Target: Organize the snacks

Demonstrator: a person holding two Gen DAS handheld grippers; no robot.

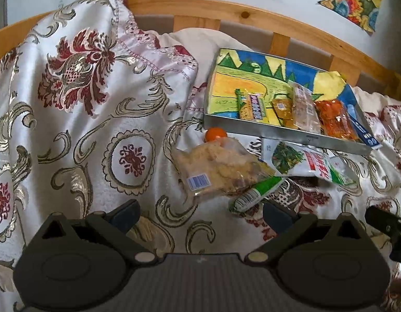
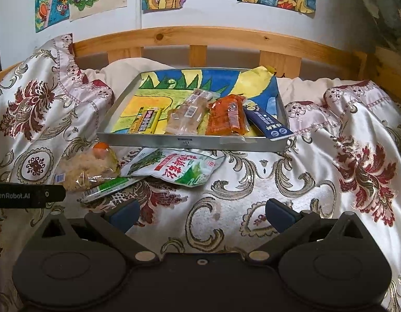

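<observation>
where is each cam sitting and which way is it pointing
Left wrist: sits on the left gripper, low over the bedspread, facing the headboard; its open fingers and the right gripper's tip show.
Right wrist: sits on the right gripper, facing the metal tray head-on; its open fingers and the left gripper's tip show.
Shared: tray, clear cracker bag, green-and-white packet, green stick pack.

Tray [image 2: 192,140] holds five snack packets [image 2: 225,119] in a row — four more snacks [image 2: 174,167] lie before it.
</observation>
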